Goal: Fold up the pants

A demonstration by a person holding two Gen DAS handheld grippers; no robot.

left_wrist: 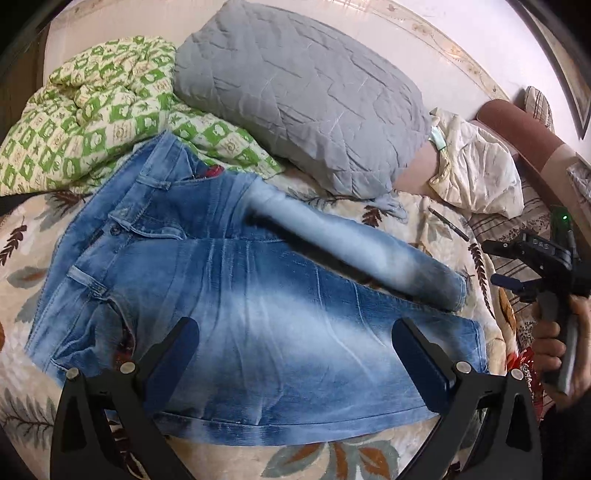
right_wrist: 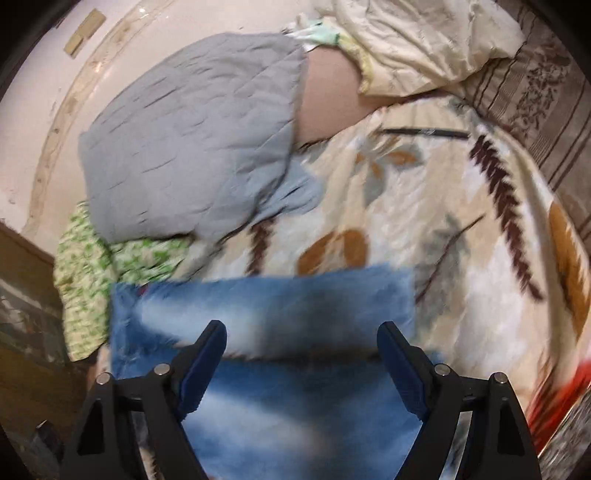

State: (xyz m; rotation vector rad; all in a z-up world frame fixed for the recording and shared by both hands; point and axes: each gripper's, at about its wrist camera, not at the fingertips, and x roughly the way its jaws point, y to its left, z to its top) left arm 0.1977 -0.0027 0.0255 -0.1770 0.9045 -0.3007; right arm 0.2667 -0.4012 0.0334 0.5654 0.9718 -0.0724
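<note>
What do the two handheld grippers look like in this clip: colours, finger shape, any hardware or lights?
Both the left gripper and right gripper have black angular frames with silver round bolts and dark blue pads on tapered fingers. Seen from the left wrist view, the right gripper carries a green light on its black body.

Bed: we see a bed [left_wrist: 417,206] under a cream cover printed with brown and grey leaves.
Wall: we see a pale pink wall [left_wrist: 461,33] behind it.
Bedding: we see a grey quilted pillow [left_wrist: 306,96], a green checked quilt [left_wrist: 92,107] and a cream sheet [left_wrist: 476,166].
</note>
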